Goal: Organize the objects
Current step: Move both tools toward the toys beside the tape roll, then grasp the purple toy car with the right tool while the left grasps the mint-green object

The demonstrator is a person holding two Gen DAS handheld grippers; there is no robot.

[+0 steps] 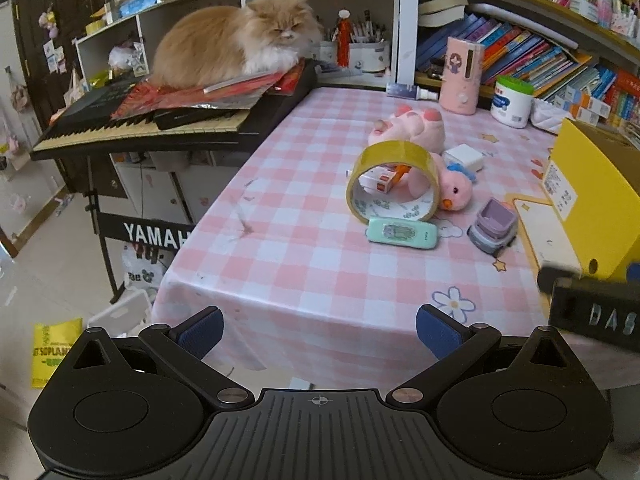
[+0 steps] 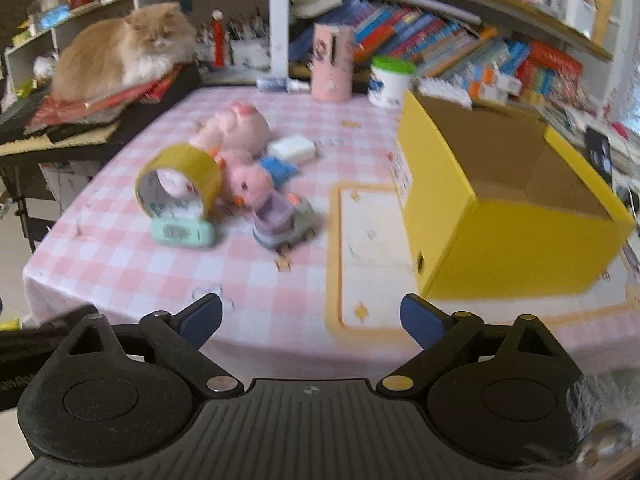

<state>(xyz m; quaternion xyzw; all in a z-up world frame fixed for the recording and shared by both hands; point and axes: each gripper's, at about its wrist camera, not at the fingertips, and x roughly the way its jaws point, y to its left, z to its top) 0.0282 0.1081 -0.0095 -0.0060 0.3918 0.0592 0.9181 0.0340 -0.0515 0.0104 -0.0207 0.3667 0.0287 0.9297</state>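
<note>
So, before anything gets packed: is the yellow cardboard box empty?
Empty as far as visible: yellow cardboard box shows bare brown interior.

1. Left gripper wide open, nothing between pads, over near table edge.
2. Tape roll on edge, mid-table.
3. Mint remote touching tape roll's front.
4. Pink plush duck right of tape roll.
5. Toy truck further right.
6. Yellow box far right of tape roll.

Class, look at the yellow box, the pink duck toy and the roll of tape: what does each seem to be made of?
Yellow box: cardboard, likely; matte yellow outside, raw brown inside.
Pink duck toy: plush fabric; soft, fuzzy surface.
Roll of tape: glossy yellowish plastic film, apparently on a printed card core.
</note>
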